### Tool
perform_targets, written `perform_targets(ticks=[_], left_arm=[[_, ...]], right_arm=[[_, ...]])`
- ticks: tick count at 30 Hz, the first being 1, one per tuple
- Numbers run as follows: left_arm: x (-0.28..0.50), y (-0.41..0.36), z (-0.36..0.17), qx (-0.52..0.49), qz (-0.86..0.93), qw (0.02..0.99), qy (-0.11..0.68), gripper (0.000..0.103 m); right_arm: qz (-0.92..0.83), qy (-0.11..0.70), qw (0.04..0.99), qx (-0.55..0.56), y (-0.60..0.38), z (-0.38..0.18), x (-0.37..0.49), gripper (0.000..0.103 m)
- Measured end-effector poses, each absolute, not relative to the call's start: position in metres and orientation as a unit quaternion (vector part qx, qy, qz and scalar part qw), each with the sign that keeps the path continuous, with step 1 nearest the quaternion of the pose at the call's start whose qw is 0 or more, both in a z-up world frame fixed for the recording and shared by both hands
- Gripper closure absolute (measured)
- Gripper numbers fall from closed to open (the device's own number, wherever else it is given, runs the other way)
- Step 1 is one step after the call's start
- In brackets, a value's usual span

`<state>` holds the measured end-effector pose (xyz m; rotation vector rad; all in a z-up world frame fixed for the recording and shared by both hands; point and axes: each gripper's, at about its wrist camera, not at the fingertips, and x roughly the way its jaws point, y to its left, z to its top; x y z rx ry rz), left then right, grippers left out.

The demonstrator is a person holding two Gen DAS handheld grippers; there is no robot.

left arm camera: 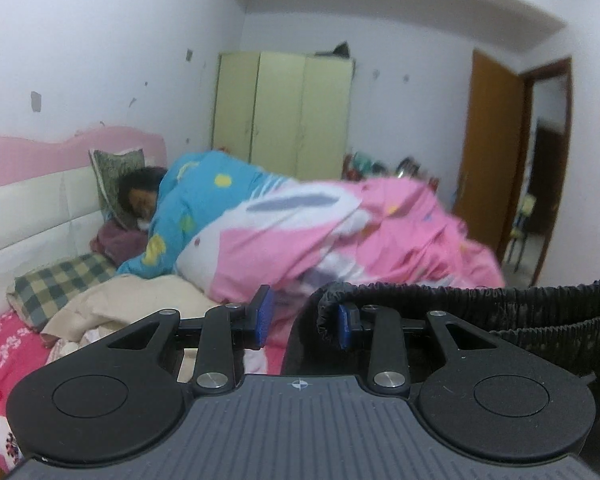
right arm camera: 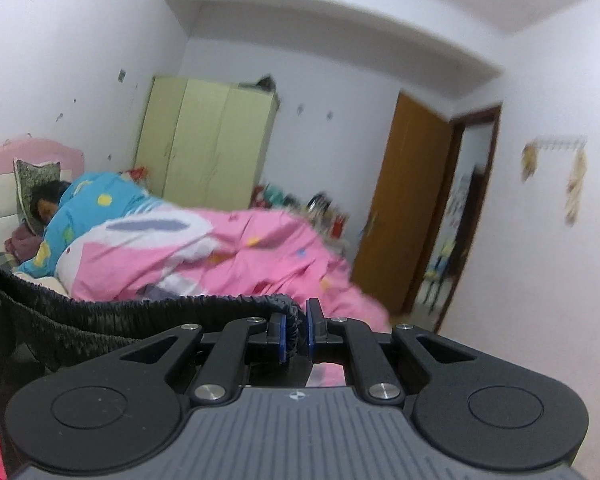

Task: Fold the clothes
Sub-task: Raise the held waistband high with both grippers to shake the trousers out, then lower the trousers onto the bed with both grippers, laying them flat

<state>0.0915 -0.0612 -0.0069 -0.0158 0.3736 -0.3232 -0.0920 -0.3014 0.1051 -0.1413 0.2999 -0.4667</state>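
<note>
Right wrist view: right gripper (right arm camera: 296, 330) pinches the black garment's (right arm camera: 100, 320) elastic waistband; left gripper (left arm camera: 304, 314) gapes wide beside it. Garment's held up, no fold visible.

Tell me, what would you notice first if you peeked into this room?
Probably the big pink and blue quilt heaped on the bed, with a person lying under it by the pink headboard on the left. Right up close, a black garment with a stretchy waistband hangs between the two grippers: the right gripper pinches one end, while the left gripper is open with the other end hooked over one finger. A pale green wardrobe stands behind.
</note>
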Motion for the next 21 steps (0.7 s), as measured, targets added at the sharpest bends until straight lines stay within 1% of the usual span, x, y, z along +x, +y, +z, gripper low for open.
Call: perform_targets(ticks=[5,10,12,16,21], left_arm=[[0.157,-0.097,-0.083,0.023,-0.143,0.961,0.234,0.07],[0.222,-0.133,-0.159,0.054,-0.126,0.949,0.283,0.07],[0.248,-0.148,-0.189,0.066,-0.119,0.944,0.302,0.07],[0.3,-0.177,-0.25,0.091,-0.105,0.93,0.339,0.07],[0.356,-0.184,-0.33,0.082,-0.135,0.895,0.417,0.067]], right_arm=[[-0.194,0.199,0.96,-0.027,-0.377,0.039,-0.003,0.093],[-0.15,0.253,0.956,-0.004,-0.444,-0.053,0.093,0.093],[-0.137,0.283,0.949,0.008,-0.467,-0.098,0.133,0.093],[-0.121,0.35,0.926,0.07,-0.507,-0.195,0.208,0.094],[-0.11,0.419,0.893,0.123,-0.537,-0.304,0.277,0.092]])
